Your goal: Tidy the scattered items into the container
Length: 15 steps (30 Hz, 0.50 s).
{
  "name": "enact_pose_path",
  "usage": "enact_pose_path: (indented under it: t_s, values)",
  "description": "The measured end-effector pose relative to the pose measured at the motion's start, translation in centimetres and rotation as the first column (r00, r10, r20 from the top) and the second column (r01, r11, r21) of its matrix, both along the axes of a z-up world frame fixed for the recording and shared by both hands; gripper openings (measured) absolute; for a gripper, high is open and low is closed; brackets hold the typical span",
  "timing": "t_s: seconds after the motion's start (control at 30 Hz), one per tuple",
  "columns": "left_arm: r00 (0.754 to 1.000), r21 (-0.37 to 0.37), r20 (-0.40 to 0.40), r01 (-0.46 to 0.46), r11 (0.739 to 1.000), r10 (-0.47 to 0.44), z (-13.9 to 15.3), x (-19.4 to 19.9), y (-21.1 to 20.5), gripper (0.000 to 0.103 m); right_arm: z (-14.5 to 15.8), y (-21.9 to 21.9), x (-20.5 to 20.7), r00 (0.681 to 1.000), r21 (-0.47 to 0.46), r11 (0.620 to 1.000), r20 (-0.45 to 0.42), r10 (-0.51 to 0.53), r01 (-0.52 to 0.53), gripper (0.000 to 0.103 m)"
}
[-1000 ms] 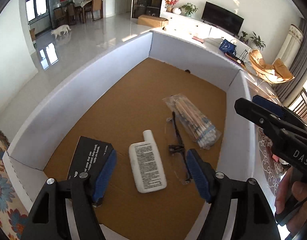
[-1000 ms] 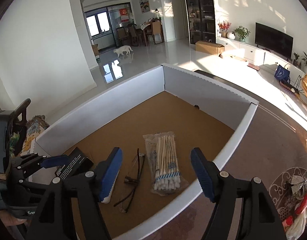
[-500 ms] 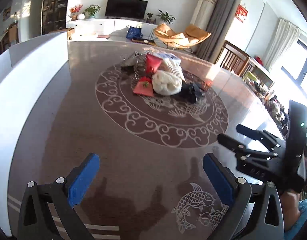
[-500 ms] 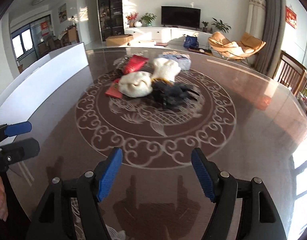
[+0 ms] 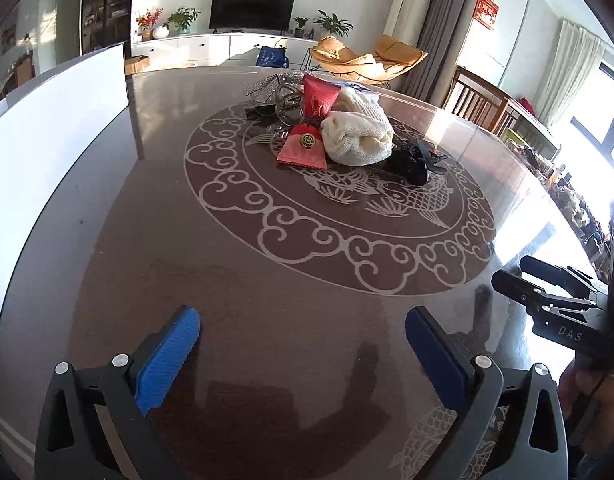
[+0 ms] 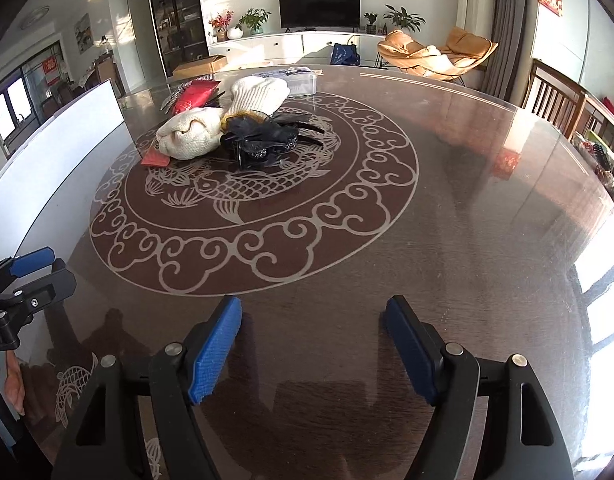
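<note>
A heap of items lies at the far side of the round table: white knitted gloves (image 5: 357, 136) (image 6: 211, 126), a red pouch (image 5: 303, 148), a red packet (image 5: 319, 96) (image 6: 195, 96), a black feathery hair clip (image 5: 413, 158) (image 6: 267, 140) and clear glasses (image 5: 287, 104). The white-walled box (image 5: 47, 120) (image 6: 55, 160) stands at the left. My left gripper (image 5: 303, 344) hangs open and empty over the near tabletop. My right gripper (image 6: 313, 340) is also empty, well short of the heap, its jaws opening.
The dark table (image 6: 467, 220) has a pale fish-and-cloud pattern in a ring. A clear plastic box (image 6: 297, 78) sits behind the heap. Wooden chairs (image 6: 567, 100) stand at the right edge; a TV and orange chairs are beyond.
Both grippers swung away from above the box, where the bottle, swabs, glasses and black carton lie, to over the table facing the heap. The left jaws widened.
</note>
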<state>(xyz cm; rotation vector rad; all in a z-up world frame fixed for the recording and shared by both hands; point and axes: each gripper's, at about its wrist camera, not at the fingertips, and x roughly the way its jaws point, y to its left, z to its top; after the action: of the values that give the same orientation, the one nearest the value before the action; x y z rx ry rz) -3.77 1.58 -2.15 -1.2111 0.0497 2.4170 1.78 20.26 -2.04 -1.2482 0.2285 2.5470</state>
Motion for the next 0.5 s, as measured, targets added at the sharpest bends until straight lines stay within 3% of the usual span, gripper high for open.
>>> enact_pose_path:
  t_s: [0.17, 0.5]
  values:
    - [1.000, -0.155, -0.014, 0.005, 0.988, -0.007, -0.6, 0.3, 1.9, 0.103, -0.2, -0.2, -0.3, 1.000, 0.013, 1.000, 0.014, -0.006, 0.005, 0.081]
    - [1.000, -0.158, -0.017, 0.005, 0.987, -0.008, -0.5, 0.6, 1.6, 0.103, -0.2, -0.2, -0.3, 1.000, 0.013, 1.000, 0.015, -0.005, 0.005, 0.082]
